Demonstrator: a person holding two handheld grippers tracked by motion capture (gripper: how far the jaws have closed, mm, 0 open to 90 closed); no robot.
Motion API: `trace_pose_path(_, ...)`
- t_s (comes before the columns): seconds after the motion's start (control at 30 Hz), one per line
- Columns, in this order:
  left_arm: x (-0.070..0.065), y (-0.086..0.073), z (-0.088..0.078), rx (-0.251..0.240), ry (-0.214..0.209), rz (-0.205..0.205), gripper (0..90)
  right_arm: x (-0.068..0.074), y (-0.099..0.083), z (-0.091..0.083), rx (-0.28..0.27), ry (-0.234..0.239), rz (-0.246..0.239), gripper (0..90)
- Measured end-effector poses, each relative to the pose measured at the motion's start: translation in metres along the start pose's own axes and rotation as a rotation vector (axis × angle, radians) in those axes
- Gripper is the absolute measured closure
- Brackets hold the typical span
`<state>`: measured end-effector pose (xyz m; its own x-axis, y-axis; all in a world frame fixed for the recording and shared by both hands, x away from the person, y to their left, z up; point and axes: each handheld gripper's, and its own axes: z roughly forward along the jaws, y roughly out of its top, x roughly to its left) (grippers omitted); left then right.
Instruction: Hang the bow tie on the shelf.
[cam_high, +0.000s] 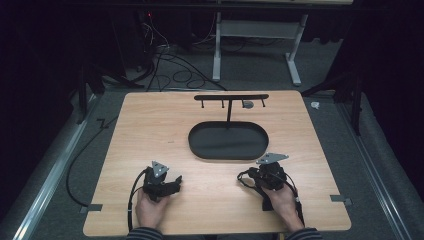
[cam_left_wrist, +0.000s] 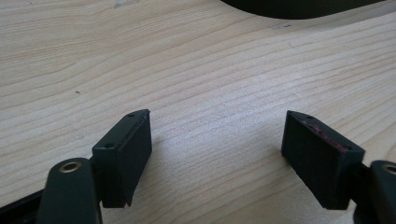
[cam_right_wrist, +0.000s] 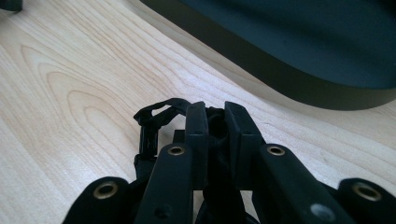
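Both grippers rest low on a pale wooden table (cam_high: 150, 125) in the high view, the left gripper (cam_high: 176, 181) at seven o'clock and the right gripper (cam_high: 270, 172) at five, with a black oval tray (cam_high: 200, 145) at the centre and grey floor and cables at twelve. Left gripper view: jaws spread wide over bare woodgrain, holding nothing. Right gripper view: jaws pinched on a small black clip (cam_right_wrist: 156, 122), the tray's rim just beyond at one o'clock.

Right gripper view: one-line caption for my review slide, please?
Right gripper shut on a small black clip-like object, on the wooden table beside the black oval tray.
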<state>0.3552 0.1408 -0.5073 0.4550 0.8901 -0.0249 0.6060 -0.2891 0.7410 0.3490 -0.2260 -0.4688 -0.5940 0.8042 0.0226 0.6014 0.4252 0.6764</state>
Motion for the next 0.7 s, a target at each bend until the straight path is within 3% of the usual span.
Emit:
trace_pose_path(0.23, 0.000, 0.000, 0.000, 0.001, 0.001, 0.001, 24.7, 0.002, 0.001, -0.012, -0.041, -0.001, -0.004, 82.3)
trace_pose_path(0.7, 0.000, 0.000, 0.000, 0.002, 0.002, 0.004, 24.6, -0.002, 0.016, -0.042, -0.119, -0.059, -0.030, 82.3)
